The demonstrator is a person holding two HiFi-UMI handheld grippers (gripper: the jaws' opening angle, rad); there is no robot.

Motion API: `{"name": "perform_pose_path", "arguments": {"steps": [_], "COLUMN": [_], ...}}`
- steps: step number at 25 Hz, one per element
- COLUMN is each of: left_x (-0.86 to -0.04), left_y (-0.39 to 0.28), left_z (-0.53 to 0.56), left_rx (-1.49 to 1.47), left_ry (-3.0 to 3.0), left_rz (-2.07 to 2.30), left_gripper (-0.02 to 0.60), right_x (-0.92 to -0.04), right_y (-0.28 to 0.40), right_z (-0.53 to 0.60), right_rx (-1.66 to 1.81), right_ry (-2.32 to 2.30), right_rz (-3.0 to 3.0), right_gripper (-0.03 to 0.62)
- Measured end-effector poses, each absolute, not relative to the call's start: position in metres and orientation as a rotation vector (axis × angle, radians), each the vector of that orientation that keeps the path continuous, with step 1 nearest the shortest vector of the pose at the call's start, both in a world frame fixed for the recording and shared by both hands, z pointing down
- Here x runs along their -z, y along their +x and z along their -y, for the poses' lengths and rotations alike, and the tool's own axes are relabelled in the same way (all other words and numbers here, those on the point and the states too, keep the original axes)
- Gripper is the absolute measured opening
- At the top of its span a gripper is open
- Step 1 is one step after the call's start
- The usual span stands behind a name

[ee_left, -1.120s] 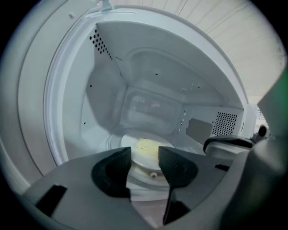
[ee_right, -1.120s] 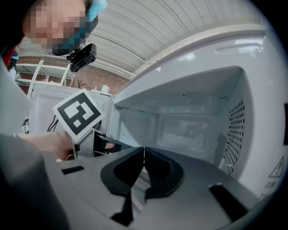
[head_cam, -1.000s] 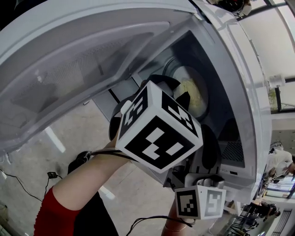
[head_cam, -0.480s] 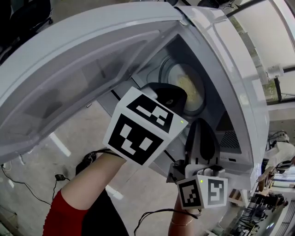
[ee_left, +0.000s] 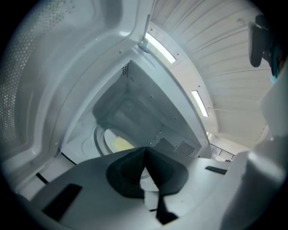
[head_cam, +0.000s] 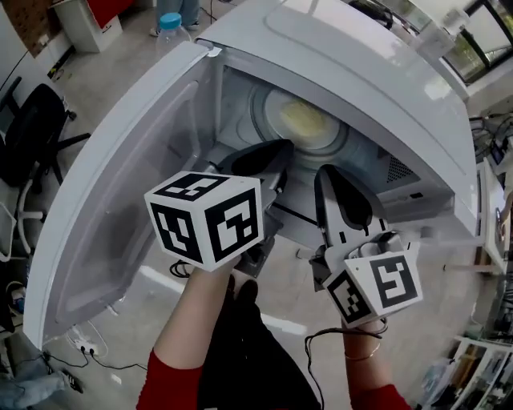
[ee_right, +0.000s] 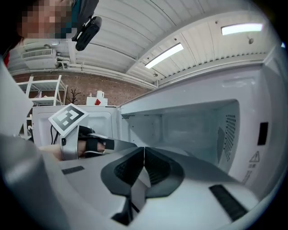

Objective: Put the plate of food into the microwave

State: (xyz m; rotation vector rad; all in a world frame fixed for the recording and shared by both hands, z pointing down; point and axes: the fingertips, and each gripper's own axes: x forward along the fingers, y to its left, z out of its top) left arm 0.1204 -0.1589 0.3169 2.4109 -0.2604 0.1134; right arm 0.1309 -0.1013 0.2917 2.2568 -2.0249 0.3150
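Observation:
The white microwave (head_cam: 353, 56) stands with its door (head_cam: 112, 208) swung open to the left. Inside, a plate of yellow food (head_cam: 303, 122) rests on the turntable; the left gripper view also shows the plate (ee_left: 118, 143) deep in the cavity. My left gripper (head_cam: 268, 158) is at the front of the opening, short of the plate, its jaws shut and empty (ee_left: 145, 153). My right gripper (head_cam: 335, 182) hangs beside it at the right, also shut with nothing held (ee_right: 143, 156). The right gripper view shows the left gripper (ee_right: 96, 144) by the door.
A bottle with a blue cap (head_cam: 170, 22) stands on the floor beyond the door. A black chair (head_cam: 32, 128) is at the far left, with cables (head_cam: 80, 348) on the floor below. Shelving (head_cam: 481, 352) crowds the right edge.
Both grippers have drawn back from the plate toward the front of the cavity. The plate stays on the turntable. The head view now looks more squarely into the microwave.

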Motion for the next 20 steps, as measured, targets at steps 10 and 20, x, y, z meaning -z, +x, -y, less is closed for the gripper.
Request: {"name": "perform_pose_path", "arguments": {"steps": [10,20], "left_x": [-0.289,-0.243], "left_y": [0.100,0.060], "left_z": [0.119,0.035], "left_rx": [-0.097,-0.229], "left_ry": [2.431,2.845], "left_rz": [0.182,0.191], "left_gripper": [0.008,0.008], "right_x": [-0.275,-0.264], "right_y": [0.120,0.094], "right_z": [0.057,-0.026], "right_rx": [-0.453,-0.534], "right_ry": [2.444,2.469], "right_rz": [2.038,1.950], "right_gripper": [0.014,0.014]}}
